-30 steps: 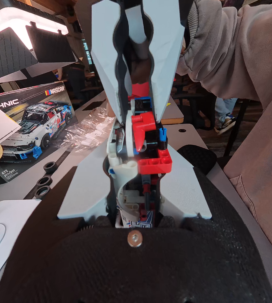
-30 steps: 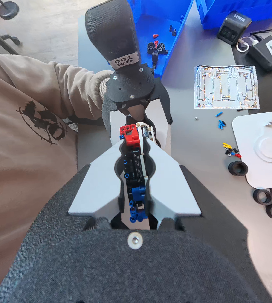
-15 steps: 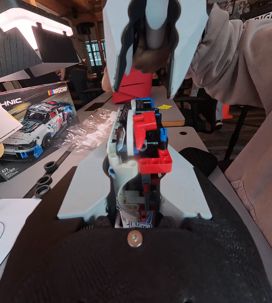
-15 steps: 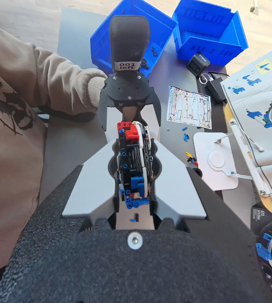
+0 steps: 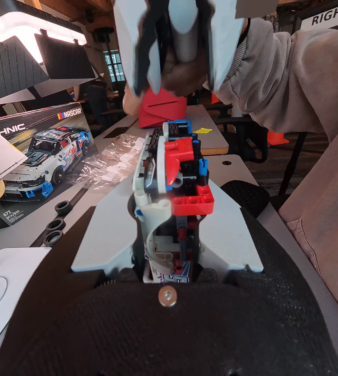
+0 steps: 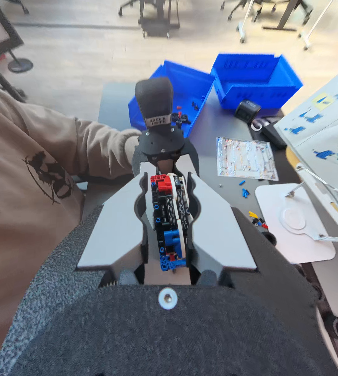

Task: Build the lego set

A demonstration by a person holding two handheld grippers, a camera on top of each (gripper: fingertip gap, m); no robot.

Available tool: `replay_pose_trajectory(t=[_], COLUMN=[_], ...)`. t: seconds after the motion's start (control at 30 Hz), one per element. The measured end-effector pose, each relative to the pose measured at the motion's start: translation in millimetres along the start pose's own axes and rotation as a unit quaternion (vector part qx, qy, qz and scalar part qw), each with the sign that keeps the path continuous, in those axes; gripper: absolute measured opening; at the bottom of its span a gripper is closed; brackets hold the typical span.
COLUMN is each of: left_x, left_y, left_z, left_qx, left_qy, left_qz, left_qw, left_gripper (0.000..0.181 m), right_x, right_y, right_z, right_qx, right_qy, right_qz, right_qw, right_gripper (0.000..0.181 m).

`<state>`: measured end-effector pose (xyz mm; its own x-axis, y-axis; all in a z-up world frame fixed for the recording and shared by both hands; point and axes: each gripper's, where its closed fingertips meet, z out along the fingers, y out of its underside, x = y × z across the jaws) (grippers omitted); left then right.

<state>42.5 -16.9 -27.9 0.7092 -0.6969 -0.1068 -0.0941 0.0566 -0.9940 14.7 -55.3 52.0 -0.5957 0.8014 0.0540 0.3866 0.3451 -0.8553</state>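
The part-built lego car (image 5: 176,173), red, white, black and blue, stands on end between my left gripper's (image 5: 171,183) jaws, which are shut on its lower half. My right gripper (image 5: 176,89) hangs above the car's top end, blurred, open and apart from it. In the right wrist view the car (image 6: 168,213) shows between the right gripper's (image 6: 167,175) spread fingers, with a gap on each side. The left gripper (image 6: 165,168) sits beyond it, held by a hand in a tan sleeve.
Two blue bins (image 6: 253,81) stand at the table's far end, one with loose parts. A sticker sheet (image 6: 245,158), small loose pieces (image 6: 257,219), a white stand base (image 6: 292,223) and the instruction booklet (image 6: 326,132) lie to the right. Tyres (image 5: 56,223), a plastic bag (image 5: 111,162) and the set box (image 5: 42,154) lie left. Tip to tip, the grippers are about 9 cm apart.
My right gripper, shut on the car's top end a second ago, has opened and lifted up and away. My left gripper holds the car still.
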Motion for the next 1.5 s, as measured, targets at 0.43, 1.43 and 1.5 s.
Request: replay_pose_trajectory(t=[0.43, 1.43, 1.5], left_x=[-11, -30, -29], left_y=[-1, 1, 1], left_z=[-6, -14, -14], left_qx=[0.016, 0.027, 0.026], left_qy=[-0.009, -0.041, -0.041], left_qz=[-0.007, -0.034, -0.033], left_qw=[1.0, 0.998, 0.998], left_gripper=[0.056, 0.057, 0.057], right_x=[38, 64, 67], right_y=[299, 296, 268], right_z=[-31, 4, -8], right_qx=[-0.138, -0.061, -0.006], right_qy=[0.145, 0.162, 0.187], right_qz=[0.115, 0.077, 0.055], right_qw=[0.973, 0.982, 0.981], right_gripper=[0.019, 0.009, 0.009])
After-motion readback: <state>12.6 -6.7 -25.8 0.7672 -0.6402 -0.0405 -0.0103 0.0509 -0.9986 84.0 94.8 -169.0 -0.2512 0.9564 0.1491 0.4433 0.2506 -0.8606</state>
